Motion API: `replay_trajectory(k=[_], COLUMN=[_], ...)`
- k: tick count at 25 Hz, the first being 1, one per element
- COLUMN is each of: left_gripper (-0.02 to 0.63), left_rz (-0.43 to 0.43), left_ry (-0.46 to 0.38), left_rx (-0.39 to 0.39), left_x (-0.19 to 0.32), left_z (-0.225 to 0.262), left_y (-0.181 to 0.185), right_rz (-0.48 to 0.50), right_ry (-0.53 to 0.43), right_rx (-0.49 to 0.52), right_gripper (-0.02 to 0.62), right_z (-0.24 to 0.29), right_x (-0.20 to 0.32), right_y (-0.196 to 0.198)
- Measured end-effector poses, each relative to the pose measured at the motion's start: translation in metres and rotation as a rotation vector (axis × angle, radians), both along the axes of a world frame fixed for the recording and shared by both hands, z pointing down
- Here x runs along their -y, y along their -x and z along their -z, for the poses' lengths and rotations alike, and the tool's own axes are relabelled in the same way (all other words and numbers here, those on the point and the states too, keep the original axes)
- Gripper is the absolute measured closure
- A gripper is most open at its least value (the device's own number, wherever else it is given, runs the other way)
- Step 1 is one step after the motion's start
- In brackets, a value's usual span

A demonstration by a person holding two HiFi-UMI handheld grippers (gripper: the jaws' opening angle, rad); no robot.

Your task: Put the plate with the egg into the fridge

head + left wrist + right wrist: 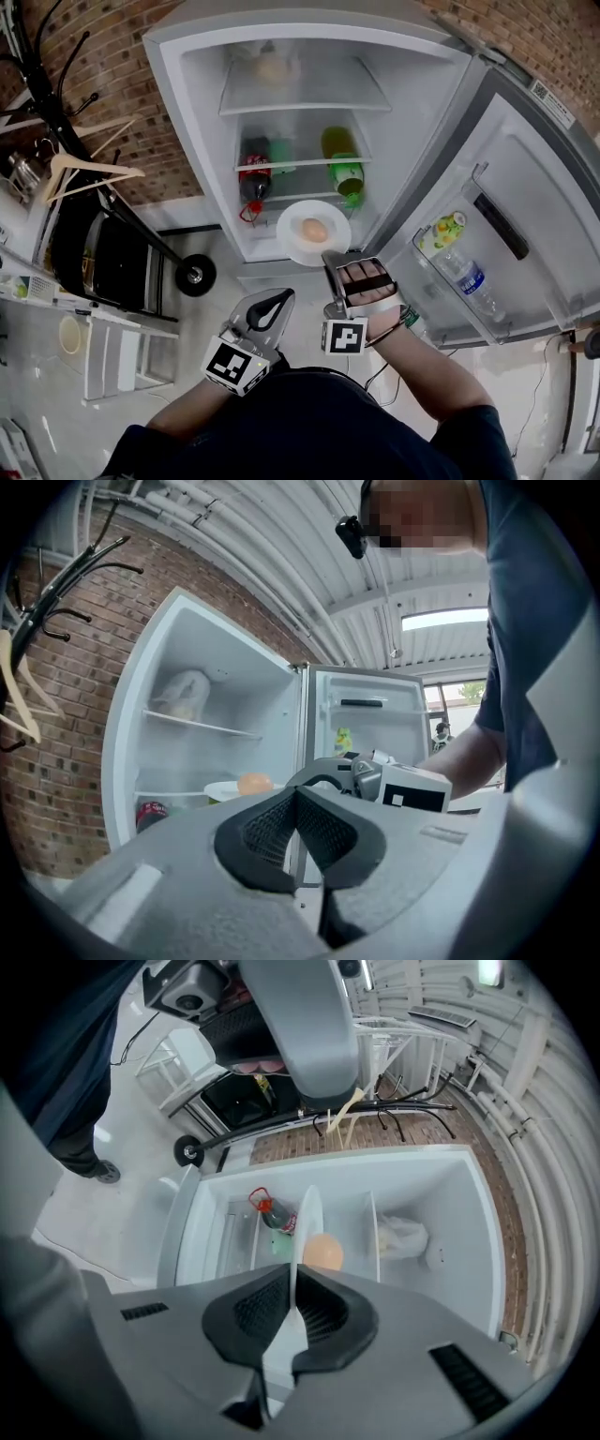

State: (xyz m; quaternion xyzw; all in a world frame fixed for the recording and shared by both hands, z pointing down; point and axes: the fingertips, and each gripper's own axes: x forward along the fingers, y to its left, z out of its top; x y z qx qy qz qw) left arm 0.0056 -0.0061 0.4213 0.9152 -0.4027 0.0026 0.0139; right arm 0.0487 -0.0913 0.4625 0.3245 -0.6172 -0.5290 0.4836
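**Plate at the fridge door.** The plate (294, 214) with the egg (315, 230) is held at the mouth of the open fridge (192, 122). It is pinched by its near rim in the right gripper (332, 260), whose jaws are clamped on the white edge. The left gripper (279, 302) is kept low beside it, jaws pressed together on nothing.

The step in hand is judged to be the insertion. The door is swung wide, and the plate is seen at the lower shelf, between a cola bottle (254, 176) and a green bottle (346, 174). Whether its far edge already rests on that shelf cannot be told. The next move is thought to call for a level push forward into the gap between the two bottles, so that the egg is not rolled off. Only then should the rim be let go.

The grip is settled by the right gripper view alone, where the rim is seen edge-on between the pads; from above, the contact is too small to be judged. A pale bag (184, 694) on an upper shelf is shown plainly in the left gripper view, but only dimly from the head. The door rack, with a water bottle (466, 279), is shown clearly by the head view only.
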Motion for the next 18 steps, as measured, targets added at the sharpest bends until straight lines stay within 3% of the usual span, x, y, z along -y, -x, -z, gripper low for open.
replay_trajectory(k=[18], left_gripper=[0.601], left_rz=[-0.112], left_ry=[0.018], left_rx=[-0.014], left_x=[0.123], left_z=[0.001], left_y=[0.061], right_rz=[-0.137], right_ry=[0.04], right_rx=[-0.003], right_gripper=[0.577], right_z=[-0.009], right_x=[0.14], right_y=[0.051])
